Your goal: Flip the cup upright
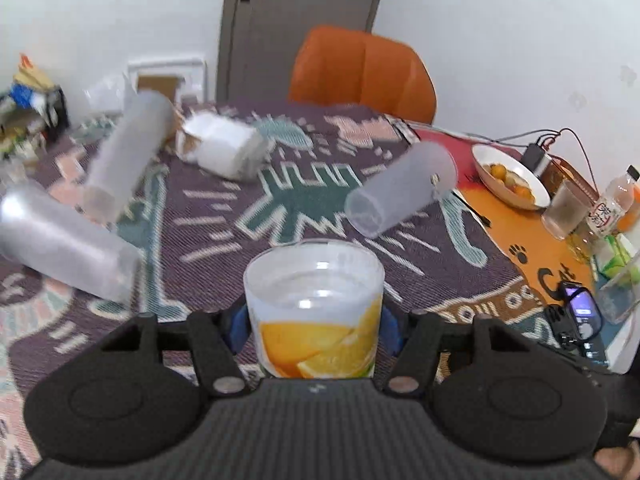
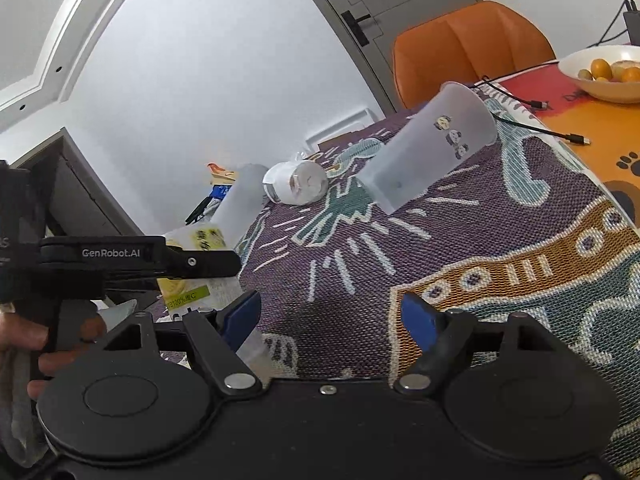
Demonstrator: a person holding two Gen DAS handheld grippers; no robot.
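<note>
Frosted cup lies mid-cloth, right tool agape.

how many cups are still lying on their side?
3 frosted cups lie tipped: far left, near left, right-centre near the fruit bowl. The orange-print cup is in the left gripper, not lying. More may be hidden.

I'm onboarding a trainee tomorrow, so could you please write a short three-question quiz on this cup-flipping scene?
1. True or false: the left gripper is shut on the orange-print cup.
2. What state is the right gripper in?
   A. open and holding nothing
   B. shut on a cup
   C. shut on a cable
3. Fill in: the frosted cup with cartoon stickers lies on its ____ on the patterned cloth.

Key: 1 true; 2 A; 3 side.
</note>
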